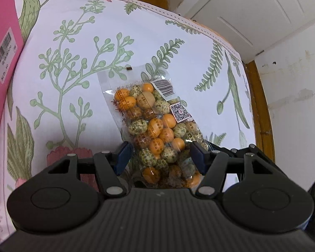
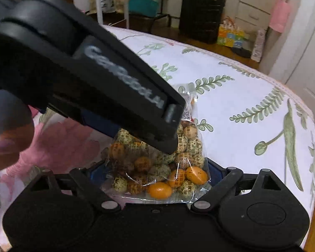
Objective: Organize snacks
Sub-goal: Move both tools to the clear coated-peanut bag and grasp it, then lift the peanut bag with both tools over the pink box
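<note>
Left wrist view: snack bag (image 1: 155, 124) being gripped by left gripper (image 1: 160, 157) jaws, far end lying on worktop (image 1: 77, 42). Pink box (image 1: 2, 42) standing at left; worktop edge curving right, open cloth ahead. Right gripper (image 2: 155, 174) jaws spread wide around bag's other end, pads not pressing.

2 close, downward wrist views, shared snack bag (image 1: 155, 124) on tablecloth (image 1: 77, 42)
</note>
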Demonstrator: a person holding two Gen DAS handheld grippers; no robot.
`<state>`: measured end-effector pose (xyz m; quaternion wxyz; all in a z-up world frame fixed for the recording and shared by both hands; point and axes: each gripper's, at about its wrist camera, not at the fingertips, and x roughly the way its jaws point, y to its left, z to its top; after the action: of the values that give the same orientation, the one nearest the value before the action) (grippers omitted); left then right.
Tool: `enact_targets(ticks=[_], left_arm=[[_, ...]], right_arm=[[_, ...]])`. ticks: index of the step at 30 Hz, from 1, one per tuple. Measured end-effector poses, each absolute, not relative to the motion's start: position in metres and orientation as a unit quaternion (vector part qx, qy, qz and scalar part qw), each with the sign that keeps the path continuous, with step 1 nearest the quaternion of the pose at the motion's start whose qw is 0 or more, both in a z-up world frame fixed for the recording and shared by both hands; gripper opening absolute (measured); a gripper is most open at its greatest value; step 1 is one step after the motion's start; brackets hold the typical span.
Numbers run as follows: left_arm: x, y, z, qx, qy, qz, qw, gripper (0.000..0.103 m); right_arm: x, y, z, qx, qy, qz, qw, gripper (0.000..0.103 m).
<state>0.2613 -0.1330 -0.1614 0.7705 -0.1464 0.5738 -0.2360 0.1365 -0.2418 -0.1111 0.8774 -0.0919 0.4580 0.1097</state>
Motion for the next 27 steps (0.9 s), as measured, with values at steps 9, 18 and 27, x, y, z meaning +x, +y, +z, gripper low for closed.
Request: enact_targets(ticks=[9, 18, 27], left_arm=[[0.228, -0.118, -0.12, -0.1, 0.592, -0.262, 0.755, 0.062], [0.184, -0.085, -0.07, -0.064, 0.584, -0.298, 0.752, 0.063], [0.163, -0.035, -0.025, -0.066, 0.578, -0.313, 0.751, 0.065]], right_arm=[[0.103, -0.222, -0.075, -0.079, 0.46, 0.089, 0.88, 0.093], [0.066, -0.195, -0.029, -0.031, 0.473, 0.072, 0.878, 0.093], [0.051, -0.155, 0.008, -0.069, 0.448, 0.105, 0.885, 0.093]])
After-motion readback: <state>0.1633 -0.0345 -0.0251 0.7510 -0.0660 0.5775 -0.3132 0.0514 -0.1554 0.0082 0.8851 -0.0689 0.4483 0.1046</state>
